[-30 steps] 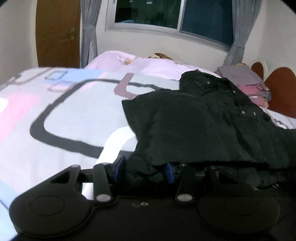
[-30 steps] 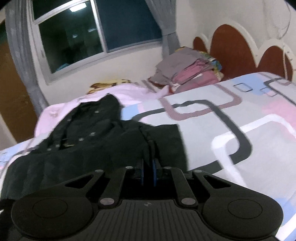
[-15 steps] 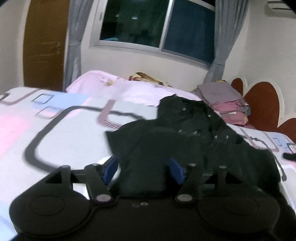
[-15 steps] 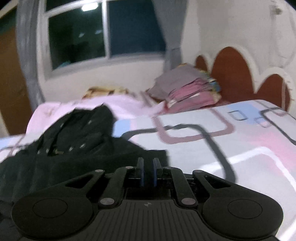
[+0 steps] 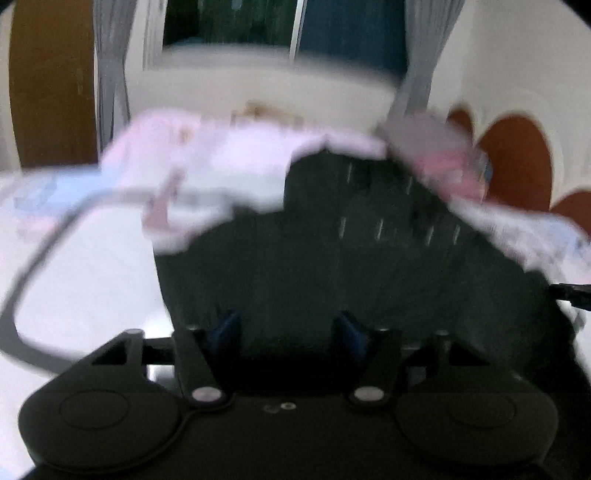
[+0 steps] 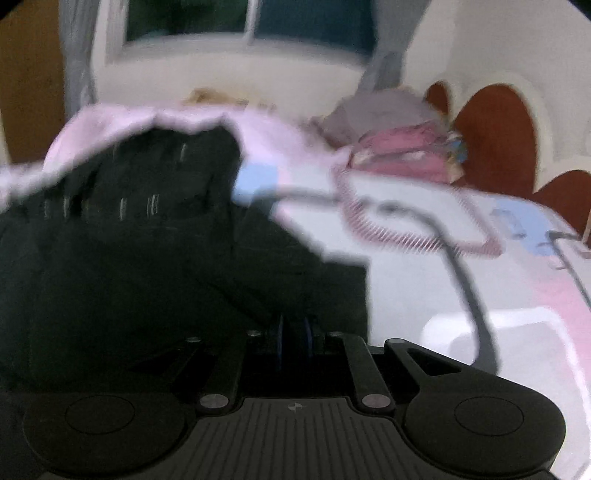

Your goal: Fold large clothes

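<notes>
the left hand-held gripper points down at a slant over the bed, its blue-padded jaws spread wide and opening, with dark cloth lying behind and between them but not pressed by the pads. the right hand-held gripper tilts down the same way; its blue pads stand a narrow gap apart and are opening, and through the blur i cannot tell whether any cloth sits in that gap.

the black coat with small pale snaps lies spread on the bed, straight in front of the left gripper and to the left of the right one.

the bedsheet is pale with grey, pink and blue rounded rectangles. a pink blanket is bunched at the far edge. a stack of folded clothes, grey on pink, sits by the scalloped brown headboard. behind are a dark window, grey curtains and a brown door. both views are smeared.
</notes>
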